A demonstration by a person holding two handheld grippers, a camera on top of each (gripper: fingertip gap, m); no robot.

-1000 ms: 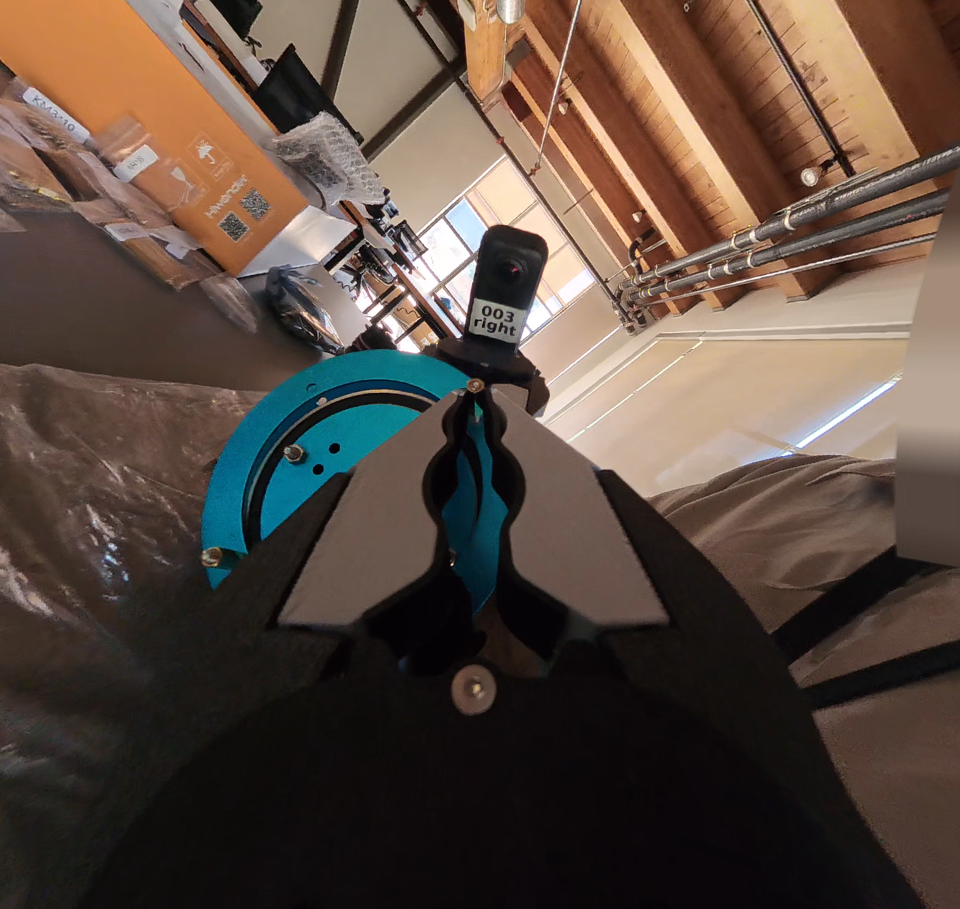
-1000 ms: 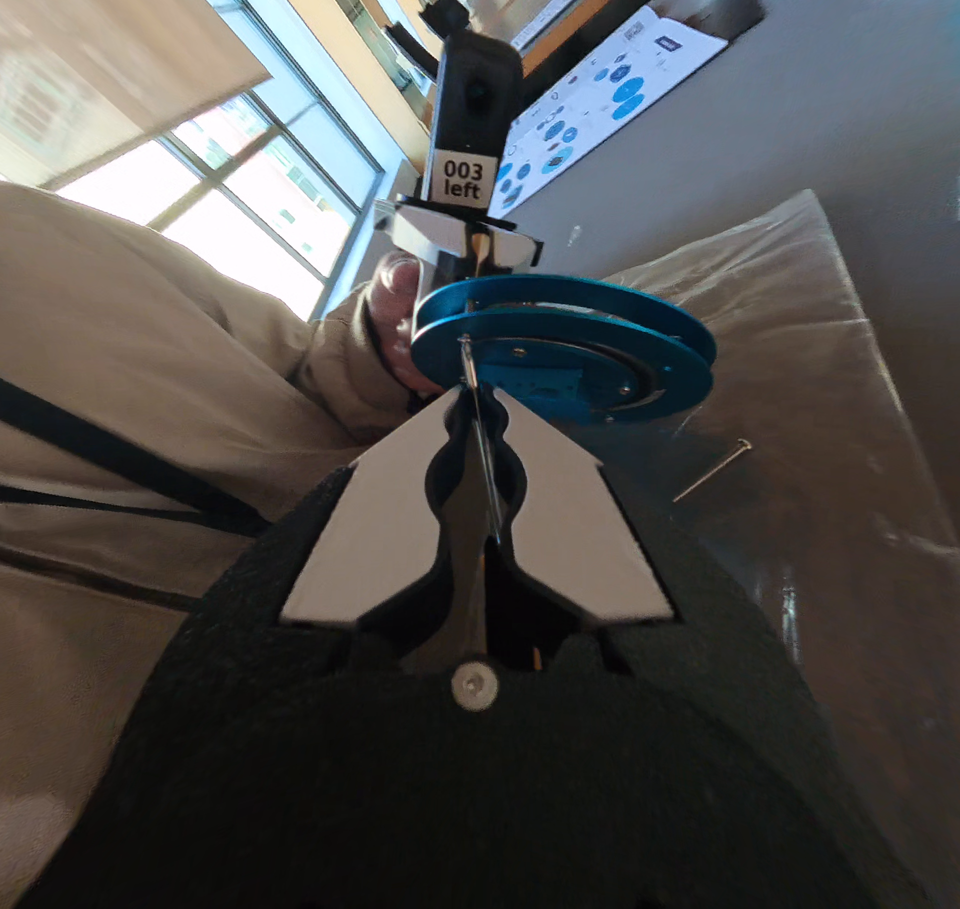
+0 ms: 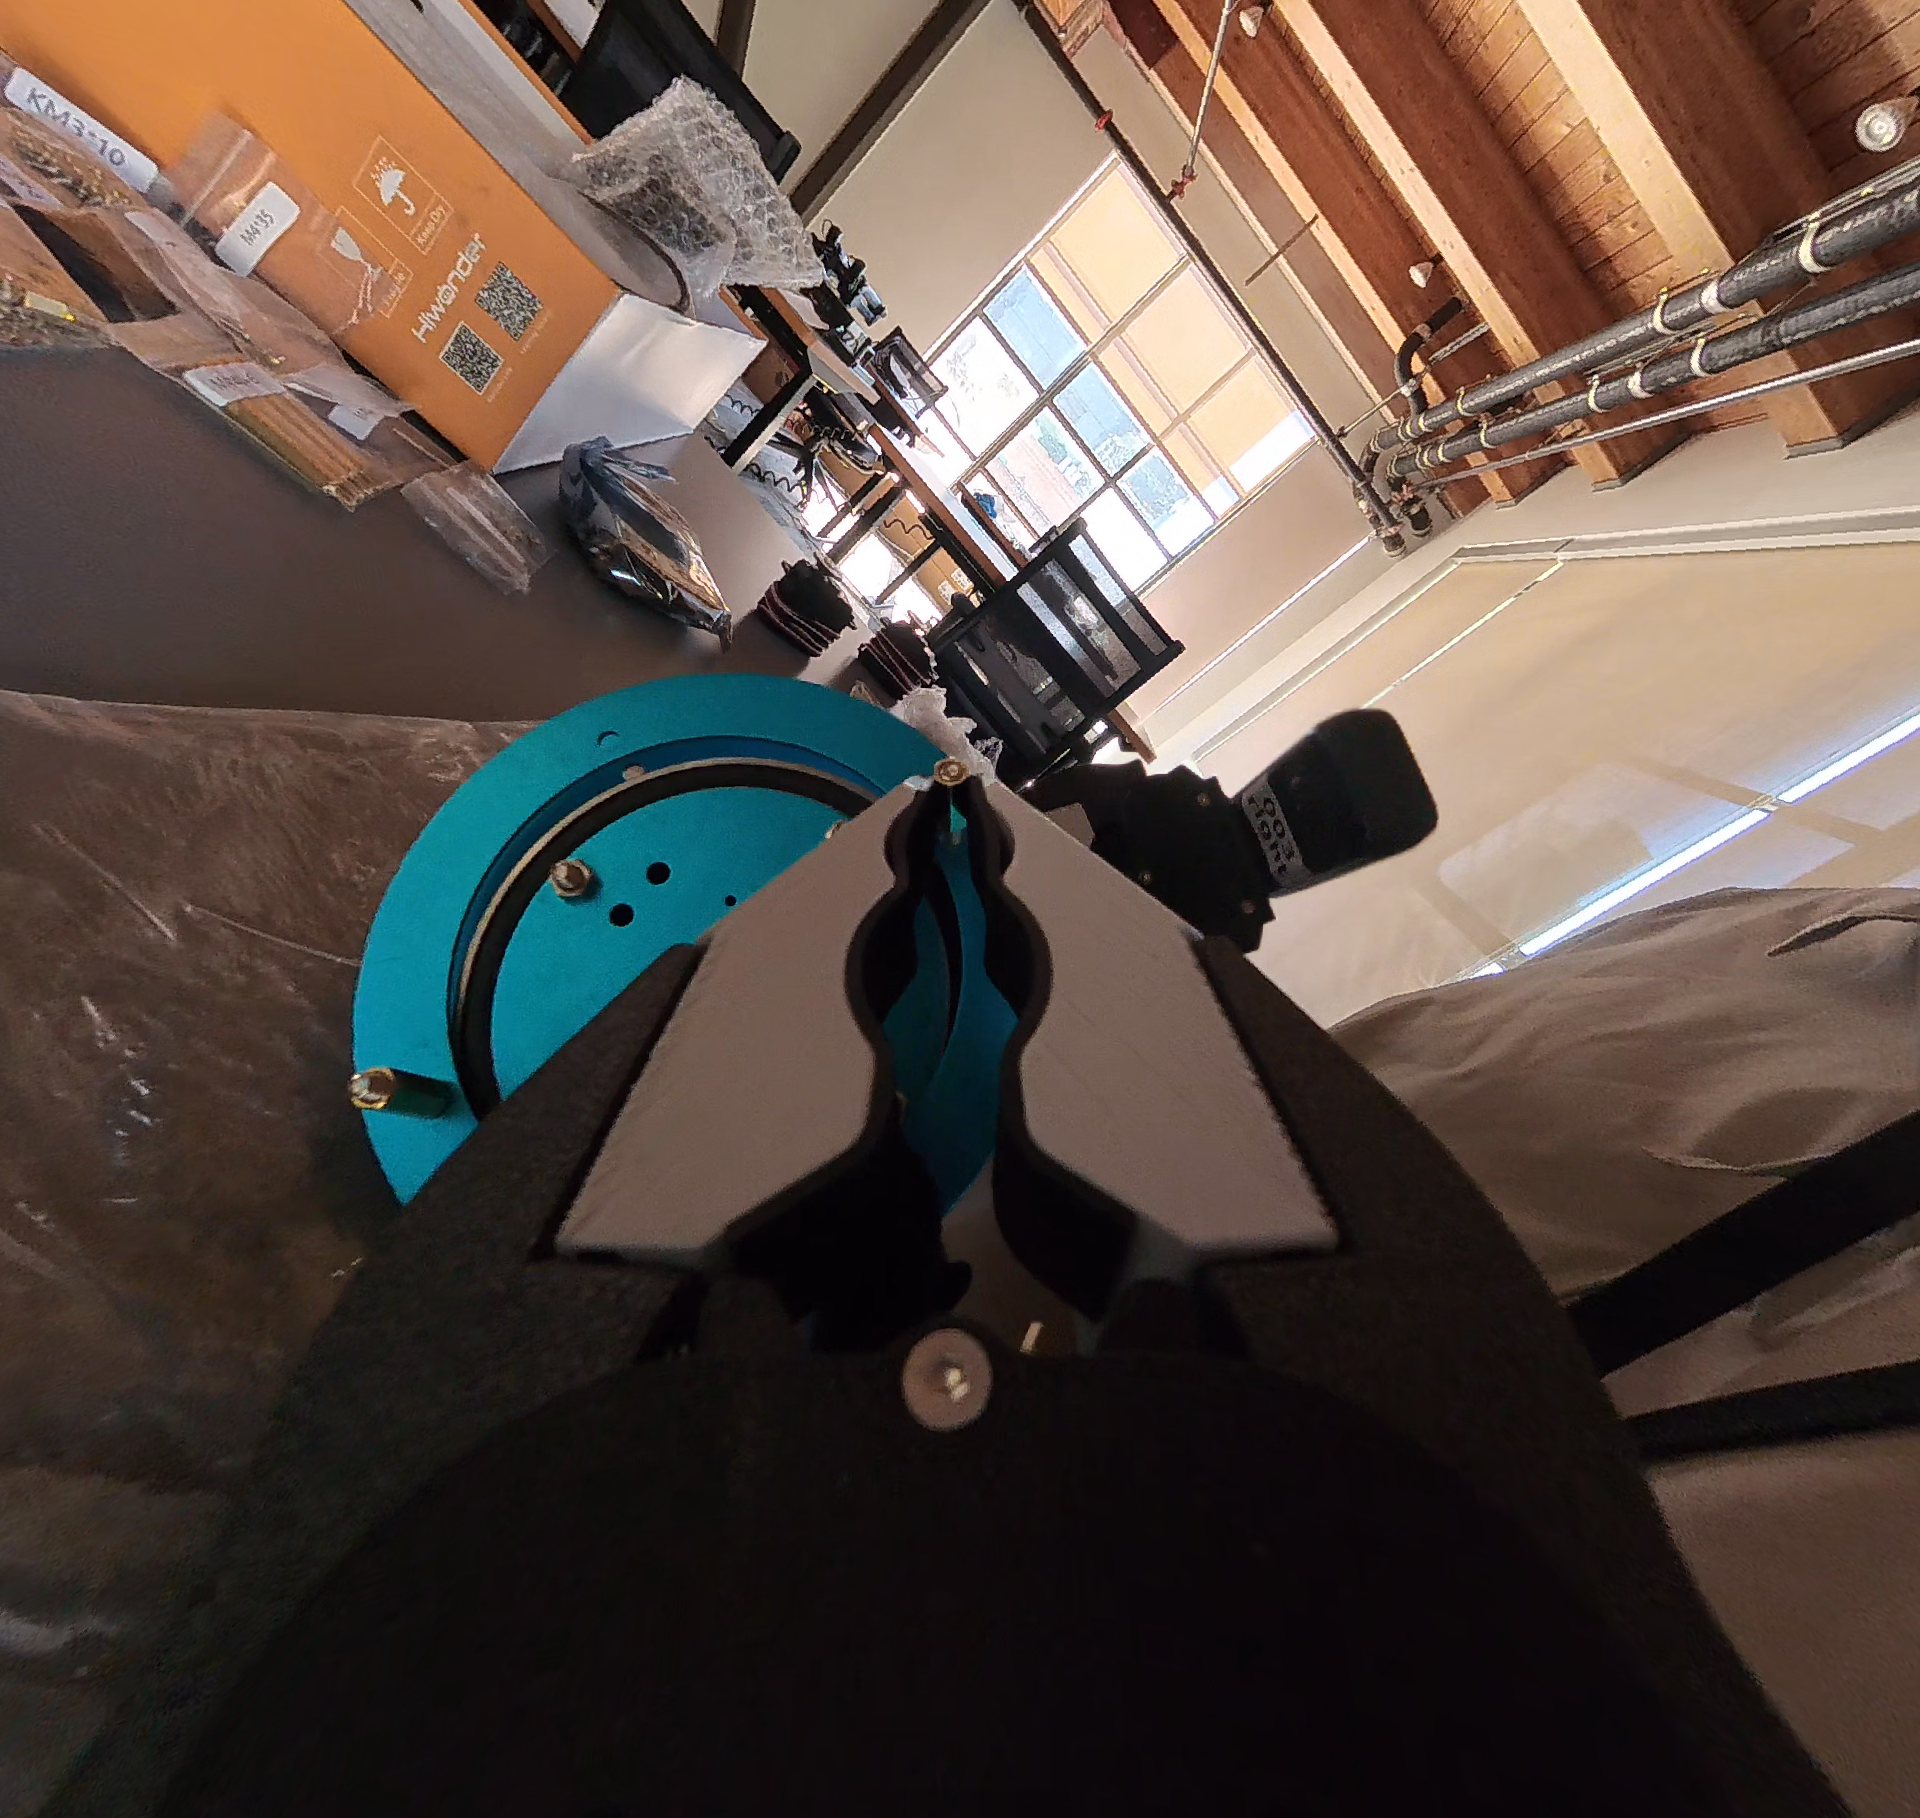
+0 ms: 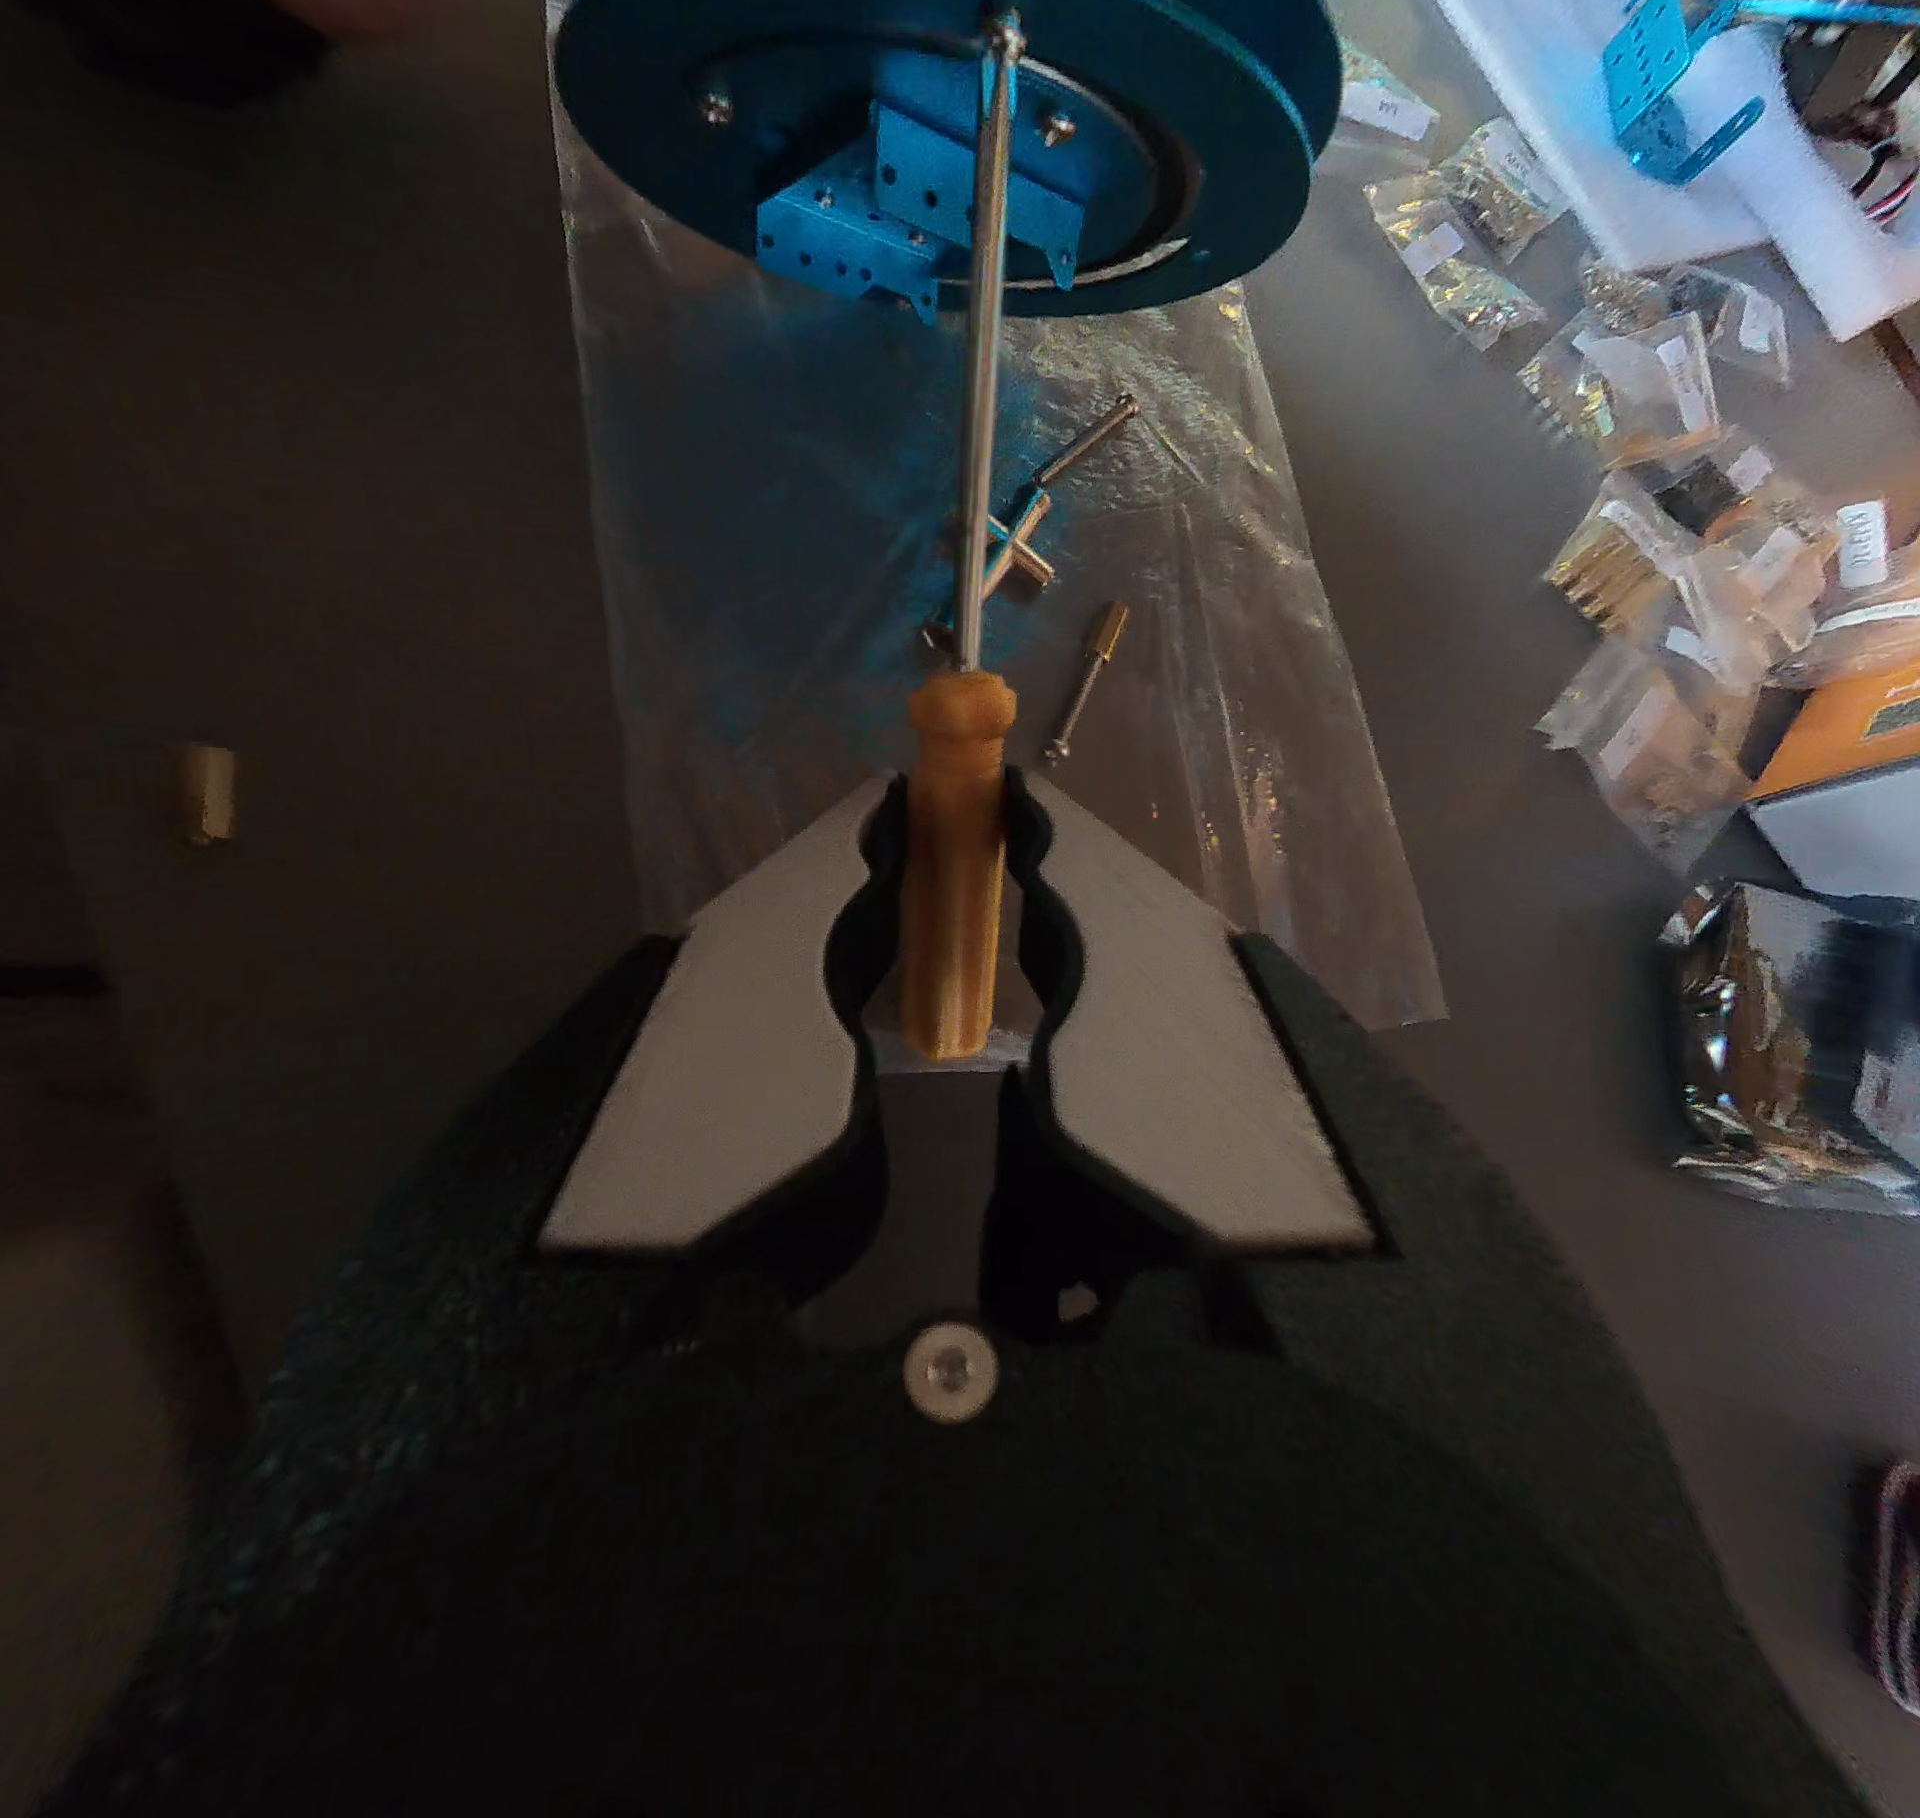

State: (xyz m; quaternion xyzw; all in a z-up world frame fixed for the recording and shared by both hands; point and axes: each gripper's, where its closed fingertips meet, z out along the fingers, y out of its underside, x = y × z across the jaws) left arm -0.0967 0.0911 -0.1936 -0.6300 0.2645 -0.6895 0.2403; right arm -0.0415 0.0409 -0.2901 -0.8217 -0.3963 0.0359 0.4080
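The left gripper [image 3: 951,781] is seen closed on the rim of a blue round assembly [image 3: 582,895], its fingertips nearly meeting around the edge, just beside a small brass-coloured screw head [image 3: 947,772]. The disc is held on edge, above a clear plastic sheet [image 3: 156,937] spread on the grey worktop [image 3: 208,573]. A brass standoff [image 3: 387,1089] is seen projecting from the disc's lower left rim, and a nut [image 3: 569,875] is fixed on its inner plate.

The right gripper [image 4: 956,792] is closed on the amber handle of a screwdriver [image 4: 951,885], held narrowly between the fingertips. The steel shaft is directed forward, and its tip is set against a screw at the rim of the blue assembly, seen from below. A blue perforated bracket [image 4: 883,220] is bolted to that underside.

On the plastic sheet under the shaft, a small metal wrench-like tool [image 4: 1023,547] and a long screw with a brass standoff [image 4: 1086,677] are laid near each other. Another brass standoff [image 4: 208,792] is left on the bare worktop, well apart towards its left side.

Towards the worktop's right edge, small clear bags of hardware [image 4: 1662,563] are heaped, their contents too small to be told. A silvery foil bag [image 4: 1787,1051] is placed near them, and blue brackets [image 4: 1673,95] are laid on a white sheet at the far right corner. In the left wrist view, an orange box [image 3: 343,158] is stood at the far side of the worktop.
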